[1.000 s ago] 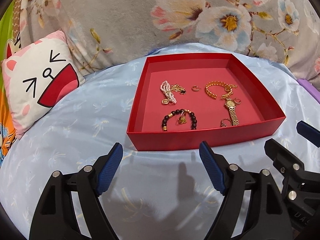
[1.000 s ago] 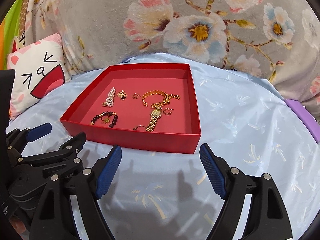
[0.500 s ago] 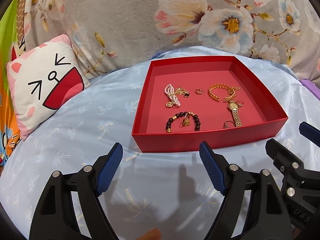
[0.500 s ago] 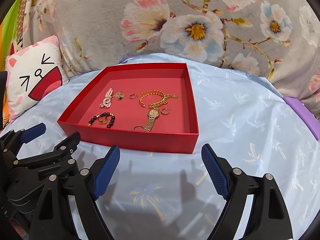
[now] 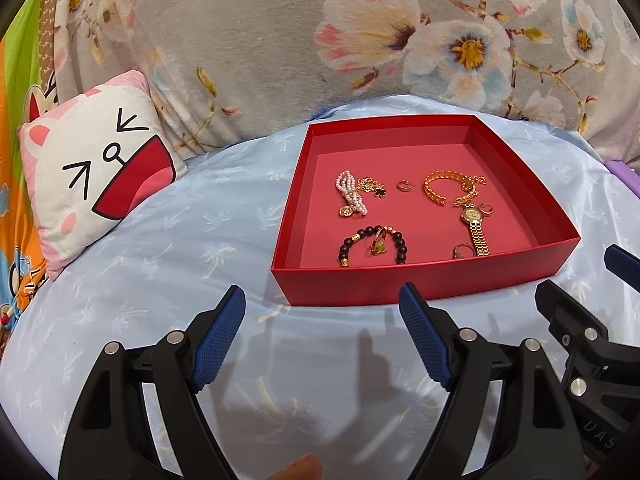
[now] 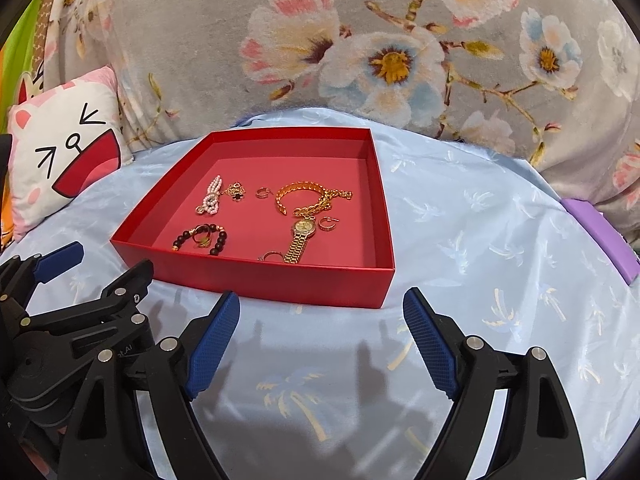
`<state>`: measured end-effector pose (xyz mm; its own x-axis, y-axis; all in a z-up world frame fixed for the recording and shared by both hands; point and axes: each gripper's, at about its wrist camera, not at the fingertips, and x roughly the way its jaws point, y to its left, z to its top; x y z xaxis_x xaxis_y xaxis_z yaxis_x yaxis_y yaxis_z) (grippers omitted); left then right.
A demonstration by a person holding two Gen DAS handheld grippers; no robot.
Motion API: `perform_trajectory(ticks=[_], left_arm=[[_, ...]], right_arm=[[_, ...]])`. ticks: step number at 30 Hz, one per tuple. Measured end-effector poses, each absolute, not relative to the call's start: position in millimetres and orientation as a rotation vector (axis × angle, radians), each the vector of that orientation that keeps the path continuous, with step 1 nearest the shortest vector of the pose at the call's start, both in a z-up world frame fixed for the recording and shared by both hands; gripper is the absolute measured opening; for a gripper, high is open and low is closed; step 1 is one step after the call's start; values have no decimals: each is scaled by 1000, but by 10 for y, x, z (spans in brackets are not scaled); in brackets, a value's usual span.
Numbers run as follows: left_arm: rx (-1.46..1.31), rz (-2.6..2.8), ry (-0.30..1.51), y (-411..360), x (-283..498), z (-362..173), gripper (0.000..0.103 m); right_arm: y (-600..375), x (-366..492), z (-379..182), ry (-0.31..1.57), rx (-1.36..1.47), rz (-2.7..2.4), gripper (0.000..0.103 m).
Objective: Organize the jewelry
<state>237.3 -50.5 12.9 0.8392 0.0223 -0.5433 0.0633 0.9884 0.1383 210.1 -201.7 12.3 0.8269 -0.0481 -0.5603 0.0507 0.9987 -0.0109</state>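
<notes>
Ahead of my claws I see a pale blue sheet (image 5: 168,264) printed with palm trees. Far left of them leans a cat-face cushion (image 5: 92,176); beyond it all hangs a grey floral blanket (image 6: 360,52). A purple block (image 6: 596,232) sits off to the right.

The right gripper (image 6: 321,334) stands slightly wider than a second ago, nothing between its jaws.

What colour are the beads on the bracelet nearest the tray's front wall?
Dark brown-black with gold accents; beaded bracelet shows best in the left wrist view.
</notes>
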Motion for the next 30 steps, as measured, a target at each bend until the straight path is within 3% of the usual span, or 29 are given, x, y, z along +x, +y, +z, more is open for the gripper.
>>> perform_trajectory(ticks=[30], left_arm=[[159,-8,568,-480,2370,131,78]], right_arm=[[-2028,2100,130,595,0,-52,83]])
